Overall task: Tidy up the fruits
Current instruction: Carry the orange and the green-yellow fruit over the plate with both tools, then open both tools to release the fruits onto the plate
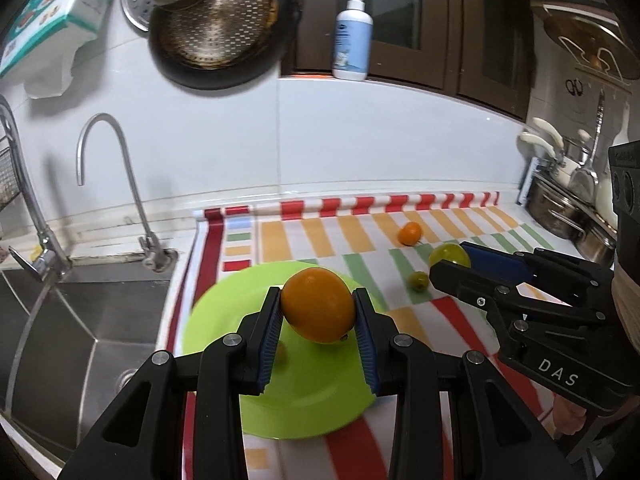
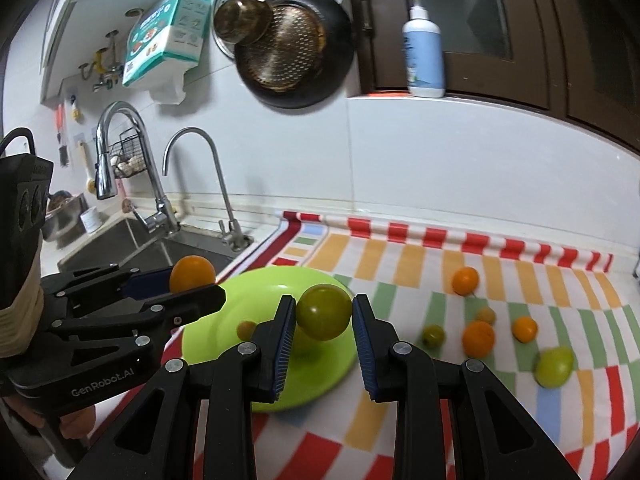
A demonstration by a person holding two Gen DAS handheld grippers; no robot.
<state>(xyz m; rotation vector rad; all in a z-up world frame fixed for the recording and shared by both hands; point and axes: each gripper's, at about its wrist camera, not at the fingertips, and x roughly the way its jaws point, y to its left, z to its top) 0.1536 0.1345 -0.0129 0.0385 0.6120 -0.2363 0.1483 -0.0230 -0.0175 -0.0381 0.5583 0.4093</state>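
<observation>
Two black fingers of the left gripper are pressed on a big orange, one at each side. It is held up over the green plate. One small fruit is seen on the plate, at 9 o'clock. A round green fruit is squeezed by the right gripper above the same plate. More fruits are spread on the striped cloth at 3 o'clock of the plate, such as a small orange and a green pear. A sink is seen at 9 o'clock.
</observation>
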